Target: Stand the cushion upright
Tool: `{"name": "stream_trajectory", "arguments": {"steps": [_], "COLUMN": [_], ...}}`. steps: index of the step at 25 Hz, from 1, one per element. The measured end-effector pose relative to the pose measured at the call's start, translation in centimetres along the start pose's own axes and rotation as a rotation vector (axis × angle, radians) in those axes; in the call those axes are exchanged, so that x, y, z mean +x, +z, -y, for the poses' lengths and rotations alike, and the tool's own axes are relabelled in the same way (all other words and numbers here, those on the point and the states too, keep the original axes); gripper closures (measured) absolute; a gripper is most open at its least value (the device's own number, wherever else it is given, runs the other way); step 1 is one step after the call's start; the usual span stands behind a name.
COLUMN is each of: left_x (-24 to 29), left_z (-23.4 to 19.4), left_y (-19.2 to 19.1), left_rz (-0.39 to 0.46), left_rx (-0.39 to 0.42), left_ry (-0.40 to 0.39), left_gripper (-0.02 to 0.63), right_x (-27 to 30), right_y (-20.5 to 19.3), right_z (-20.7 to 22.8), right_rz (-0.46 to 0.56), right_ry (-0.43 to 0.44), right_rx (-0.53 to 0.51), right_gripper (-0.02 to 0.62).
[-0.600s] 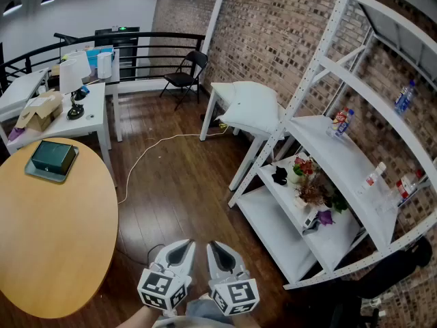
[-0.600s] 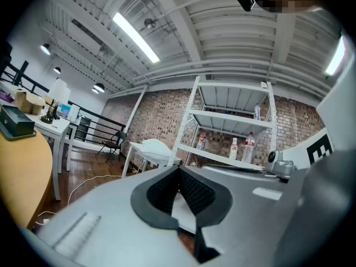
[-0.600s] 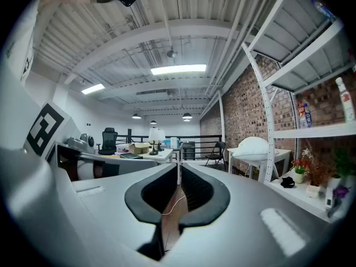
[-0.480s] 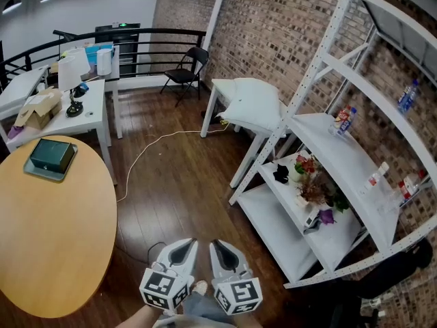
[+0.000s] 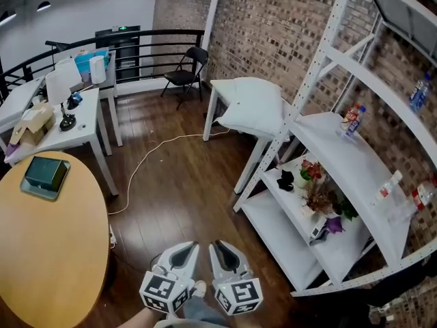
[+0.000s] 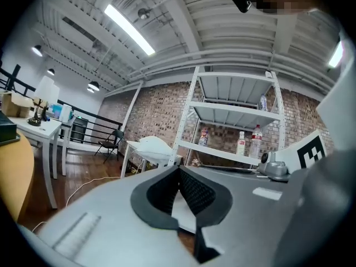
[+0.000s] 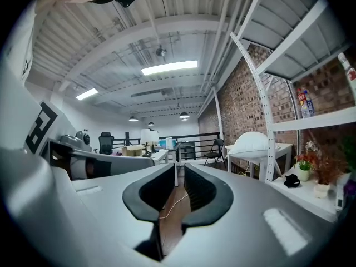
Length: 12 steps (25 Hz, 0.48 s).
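The white cushion (image 5: 254,106) lies flat on a small white table (image 5: 217,87) against the brick wall, far ahead of both grippers. It also shows in the left gripper view, cushion (image 6: 153,147), and in the right gripper view, cushion (image 7: 253,143). My left gripper (image 5: 183,250) is held low at the bottom of the head view, side by side with my right gripper (image 5: 224,250). The left gripper (image 6: 179,167) is shut with its tips touching and nothing in it. The right gripper (image 7: 179,168) keeps a narrow gap with only floor showing through.
A tall white shelf rack (image 5: 341,156) with bottles and flowers stands at the right, next to the cushion's table. A round wooden table (image 5: 48,238) is at the left, a white desk (image 5: 68,125) behind it. A white cable (image 5: 147,156) runs over the floor; a folding chair (image 5: 188,70) stands at the back.
The head view has shifted a little to the right, so the round table slides toward the left edge. Both grippers stay at the bottom centre. The cushion has not moved.
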<state>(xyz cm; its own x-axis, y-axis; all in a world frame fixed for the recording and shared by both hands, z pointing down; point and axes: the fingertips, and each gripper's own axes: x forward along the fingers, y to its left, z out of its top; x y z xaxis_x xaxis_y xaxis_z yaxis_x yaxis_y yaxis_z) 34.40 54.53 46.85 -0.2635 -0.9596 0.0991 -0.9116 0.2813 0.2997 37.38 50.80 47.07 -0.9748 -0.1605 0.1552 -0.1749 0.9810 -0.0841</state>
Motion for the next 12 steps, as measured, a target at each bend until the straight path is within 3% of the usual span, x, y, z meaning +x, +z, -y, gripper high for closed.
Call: {"name": "stream_trajectory", "arguments": {"steps": [12], "left_x": [11.8], "left_z": [-0.8], "left_y": [1.9], "left_rz": [-0.060], "left_rx": [0.046], "left_ry": [-0.009], "left_gripper": [0.606], "right_x": [6.2], "right_y": [2.6], "right_z": [9.8], "right_rz": [0.037], "right_ry": [-0.016], "right_rx": [0.033], "right_gripper": [0.525]}}
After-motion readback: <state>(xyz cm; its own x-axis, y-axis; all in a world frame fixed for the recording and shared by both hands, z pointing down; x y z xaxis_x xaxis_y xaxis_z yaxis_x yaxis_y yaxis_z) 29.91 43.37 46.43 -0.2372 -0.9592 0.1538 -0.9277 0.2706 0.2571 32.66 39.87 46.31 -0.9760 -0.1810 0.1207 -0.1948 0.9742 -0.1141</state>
